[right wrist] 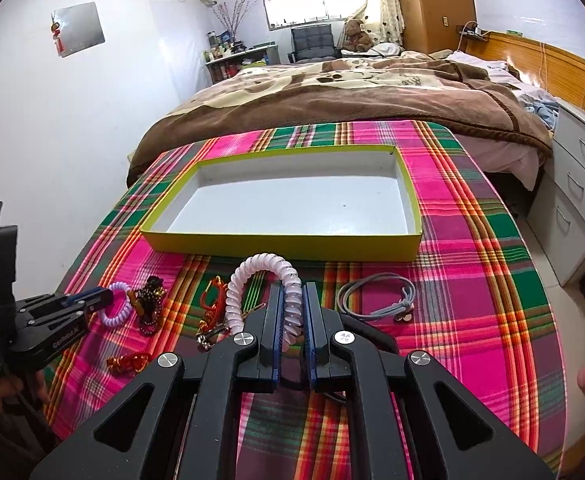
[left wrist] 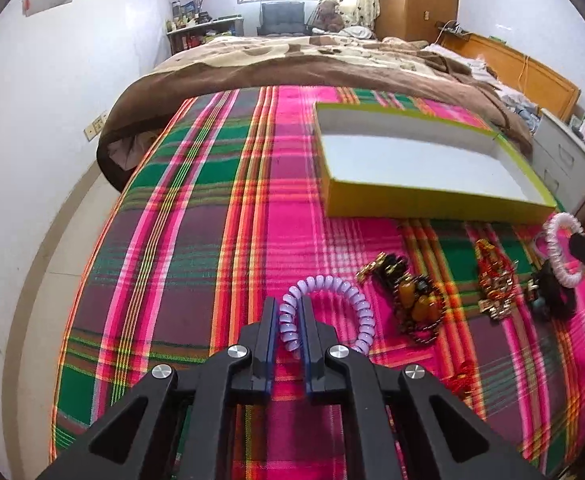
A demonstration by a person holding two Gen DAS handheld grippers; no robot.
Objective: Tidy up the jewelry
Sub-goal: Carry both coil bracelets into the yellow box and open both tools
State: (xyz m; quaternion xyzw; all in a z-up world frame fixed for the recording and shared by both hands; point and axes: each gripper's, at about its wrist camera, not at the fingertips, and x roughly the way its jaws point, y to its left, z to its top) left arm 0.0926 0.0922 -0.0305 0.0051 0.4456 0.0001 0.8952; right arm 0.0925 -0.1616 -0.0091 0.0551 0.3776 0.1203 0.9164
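While both grippers have a grab, nothing is in the shallow yellow-green cardboard box with the white inside [right wrist: 280,204] yet, so I judge the task barely started. My left gripper [left wrist: 291,312] is clamped on a lilac plastic spiral coil bracelet [left wrist: 326,308], held just above the pink-and-green plaid surface [left wrist: 196,240]. My right gripper [right wrist: 292,304] is closed on a pale pink spiral coil bracelet [right wrist: 260,280], loop arching up in front of the box's near wall. Left to move: dark beaded bracelet with amber stones [left wrist: 414,304], red-and-gold beaded piece [left wrist: 492,276], grey cord bracelet [right wrist: 376,294], small red-gold knot [right wrist: 128,362]. Both coils look springy, glossy, undeformed in the grip.
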